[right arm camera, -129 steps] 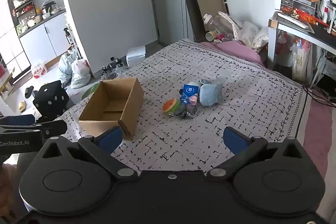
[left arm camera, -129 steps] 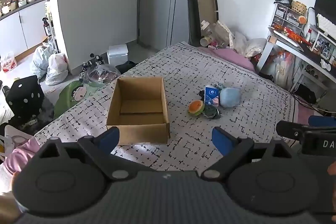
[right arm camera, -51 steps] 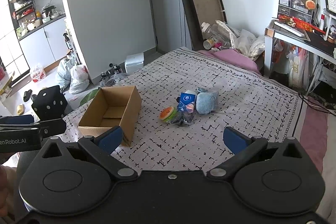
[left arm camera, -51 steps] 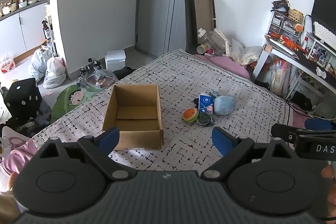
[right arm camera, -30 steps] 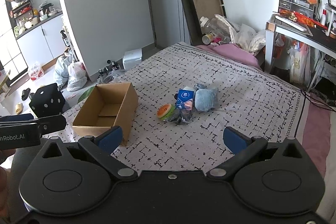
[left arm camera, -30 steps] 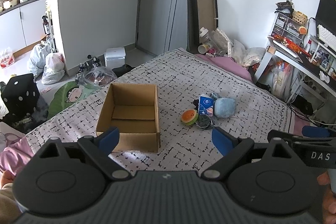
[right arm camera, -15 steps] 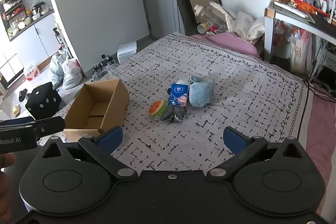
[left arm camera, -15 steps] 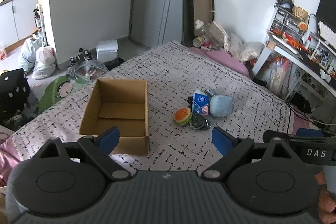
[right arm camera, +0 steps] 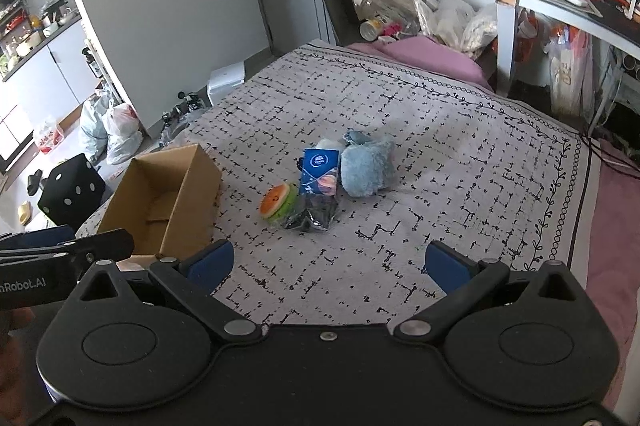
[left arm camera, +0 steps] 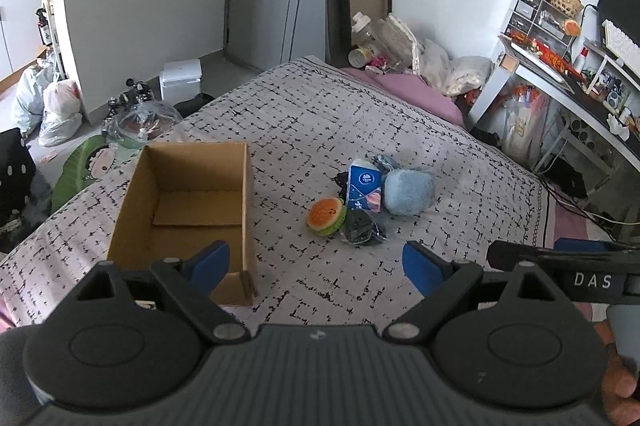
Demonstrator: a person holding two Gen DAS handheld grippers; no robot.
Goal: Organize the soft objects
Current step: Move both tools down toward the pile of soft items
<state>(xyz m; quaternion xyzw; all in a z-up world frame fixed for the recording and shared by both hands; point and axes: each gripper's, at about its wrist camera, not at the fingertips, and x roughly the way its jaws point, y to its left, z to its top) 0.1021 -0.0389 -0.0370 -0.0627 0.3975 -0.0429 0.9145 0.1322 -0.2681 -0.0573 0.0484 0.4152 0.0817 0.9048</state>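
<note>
An open, empty cardboard box [left arm camera: 188,210] [right arm camera: 160,202] sits on the patterned bed cover. To its right lies a small pile: a burger-shaped plush [left arm camera: 326,216] [right arm camera: 278,204], a blue tissue pack [left arm camera: 363,188] [right arm camera: 319,172], a fluffy light-blue plush [left arm camera: 408,192] [right arm camera: 366,168] and a dark crinkly bag [left arm camera: 360,232] [right arm camera: 316,214]. My left gripper [left arm camera: 316,264] is open and empty, held above the bed's near edge, short of the box and pile. My right gripper [right arm camera: 328,266] is open and empty, also short of the pile.
The bed cover [left arm camera: 304,122] has a pink edge on the right. A desk [right arm camera: 560,6] with clutter stands at the right. Bags, bottles and cardboard lean at the head of the bed [left arm camera: 384,38]. Floor clutter and a black dotted cube [right arm camera: 72,194] lie left.
Both grippers have moved forward and tilted down toward the bed, so the box and pile look larger and nearer. Both stay open. Nothing on the bed has moved.
</note>
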